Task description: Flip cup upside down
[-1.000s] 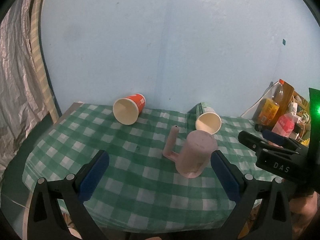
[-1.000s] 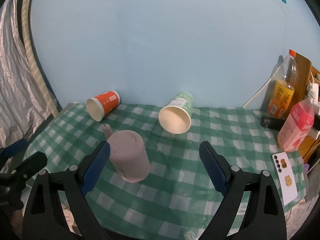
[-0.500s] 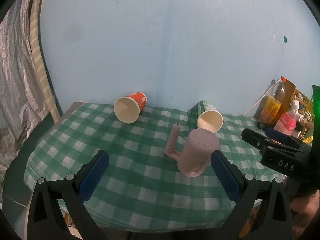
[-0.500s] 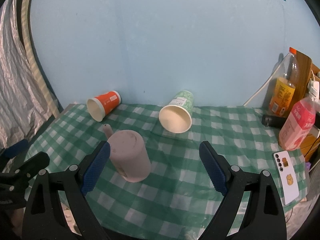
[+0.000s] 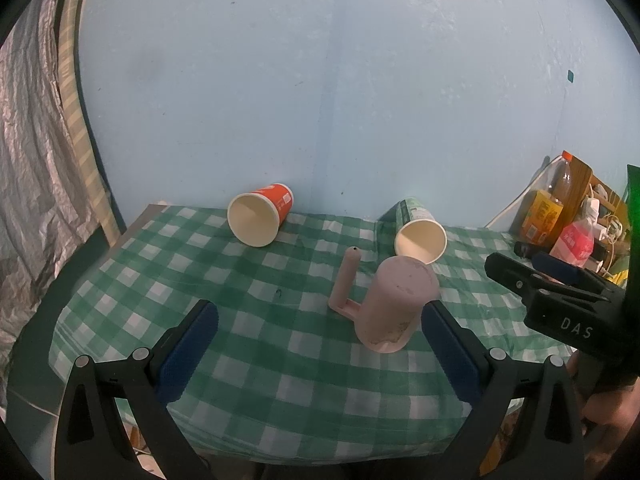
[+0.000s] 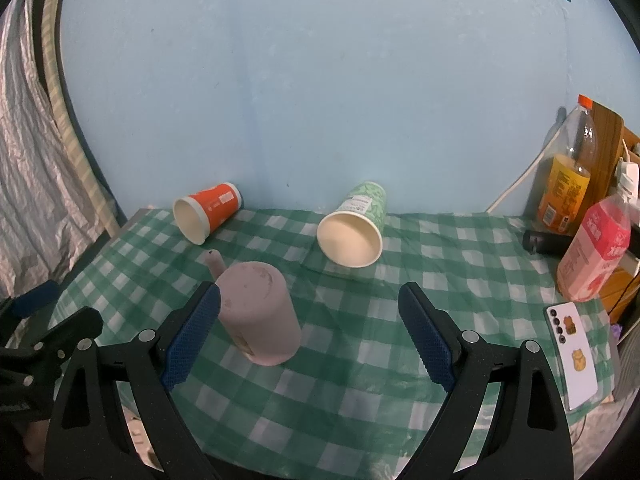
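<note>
With both sets of fingers spread and empty, left gripper (image 5: pixel 318 354) and right gripper (image 6: pixel 310 334) hover short of pink handled cup (image 5: pixel 394 306), already inverted at table centre. Risk: toppling it by nudging its handle (image 5: pixel 344 286). Phone (image 6: pixel 572 354), at 3 o'clock, appears only in right view.

Black tool (image 5: pixel 318 348) frames, blue ribbed pads (image 6: pixel 193 332), silver screws.

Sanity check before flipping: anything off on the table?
Both paper cups lie tipped on their sides, mouths toward the cameras: the orange cup and the green cup. The pink cup already stands upside down.
</note>
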